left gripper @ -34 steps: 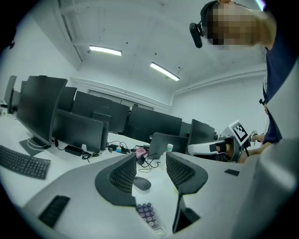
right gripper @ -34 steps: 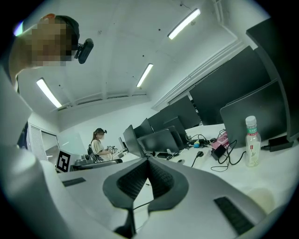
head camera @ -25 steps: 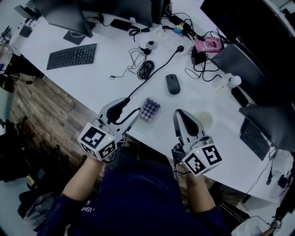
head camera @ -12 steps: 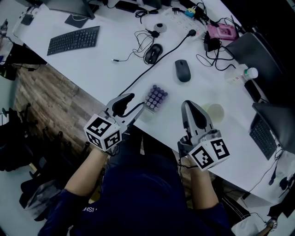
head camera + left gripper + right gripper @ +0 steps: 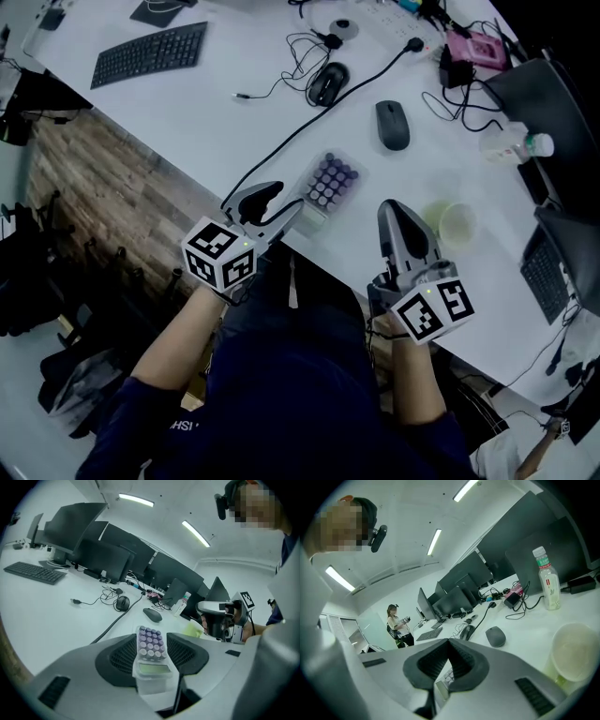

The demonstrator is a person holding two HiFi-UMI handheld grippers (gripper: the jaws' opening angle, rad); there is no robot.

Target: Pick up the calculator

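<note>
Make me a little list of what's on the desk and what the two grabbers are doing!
calculator: purple keys, lying flat near the table's front edge
left gripper: jaws apart, one on each side of the calculator, not closed on it
right gripper: jaws together, holding nothing
cup: pale, just right of the right gripper
grey mouse: beyond the calculator
black mouse: farther back, with a cable
keyboard: far left

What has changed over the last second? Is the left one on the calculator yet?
The left gripper has moved forward to the calculator; its open fingers now flank its display end, not yet closed. The calculator has not shifted on the desk; the right gripper stays shut.
</note>
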